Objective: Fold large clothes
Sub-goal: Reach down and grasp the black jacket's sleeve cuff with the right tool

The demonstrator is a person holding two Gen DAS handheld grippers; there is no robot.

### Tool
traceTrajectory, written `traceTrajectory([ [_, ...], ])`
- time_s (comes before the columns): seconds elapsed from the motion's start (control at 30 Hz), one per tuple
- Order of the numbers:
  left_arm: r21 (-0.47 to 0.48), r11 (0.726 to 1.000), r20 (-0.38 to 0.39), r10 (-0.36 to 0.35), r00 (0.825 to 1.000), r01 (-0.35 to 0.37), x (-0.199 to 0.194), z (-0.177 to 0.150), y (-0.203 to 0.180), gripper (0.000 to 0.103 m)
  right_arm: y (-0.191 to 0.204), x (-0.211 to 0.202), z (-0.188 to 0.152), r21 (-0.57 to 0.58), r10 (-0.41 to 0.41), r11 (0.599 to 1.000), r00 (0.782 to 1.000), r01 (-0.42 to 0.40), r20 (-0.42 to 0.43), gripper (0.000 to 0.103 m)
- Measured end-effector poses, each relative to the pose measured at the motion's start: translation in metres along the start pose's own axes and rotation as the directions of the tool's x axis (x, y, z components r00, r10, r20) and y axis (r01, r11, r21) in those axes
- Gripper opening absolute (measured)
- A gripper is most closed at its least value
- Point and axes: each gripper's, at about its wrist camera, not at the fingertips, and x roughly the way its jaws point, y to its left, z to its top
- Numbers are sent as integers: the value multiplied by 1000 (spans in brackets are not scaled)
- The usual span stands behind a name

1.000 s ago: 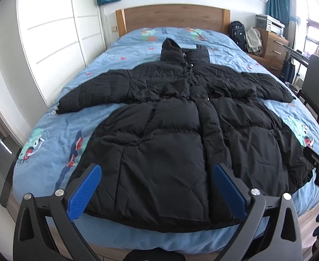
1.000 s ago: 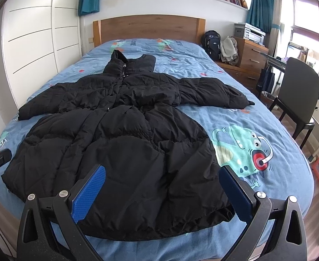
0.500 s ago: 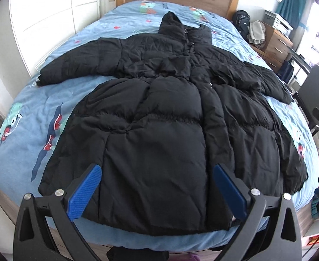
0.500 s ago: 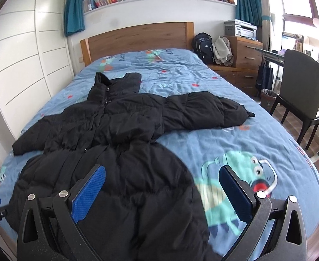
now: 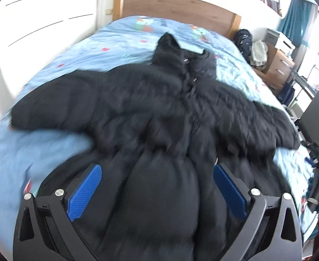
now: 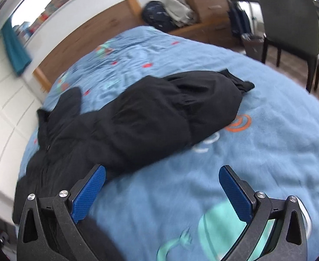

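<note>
Since the frame half a second back, both tongs have dropped closer to the bed (image 6: 268, 130): the left tongs (image 5: 157, 184) now sit over the coat's (image 5: 159, 119) body near its waist, and the right tongs (image 6: 162, 191) have swung off the coat's hem toward its outstretched sleeve (image 6: 181, 104). Both views are blurred. The left tongs are spread wide, blue pads either side of the puffed front panel, holding nothing. The right tongs are spread too, over bare blue bedspread just beside the sleeve, their left pad near the sleeve's underside; contact is unclear. The black coat lies front-up across the bed, sleeves out to both sides, hood toward the wooden headboard (image 5: 176, 6). A dark chair (image 6: 289, 19) stands beyond the bed's right side.
</note>
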Motion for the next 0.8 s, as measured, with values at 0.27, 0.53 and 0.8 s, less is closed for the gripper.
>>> traceTrajectory([
  [0.27, 20, 999, -71, -25, 997, 26, 51, 49, -25, 103, -67, 74, 48, 329, 64, 943, 998, -56, -14, 102],
  [0.53, -47, 999, -156, 0, 988, -8, 65, 57, -28, 103, -109, 91, 76, 526, 105, 845, 994, -97, 14, 74],
  [0.8, -97, 995, -198, 8, 980, -28, 66, 66, -30, 103, -104, 86, 98, 523, 120, 847, 993, -96, -14, 17],
])
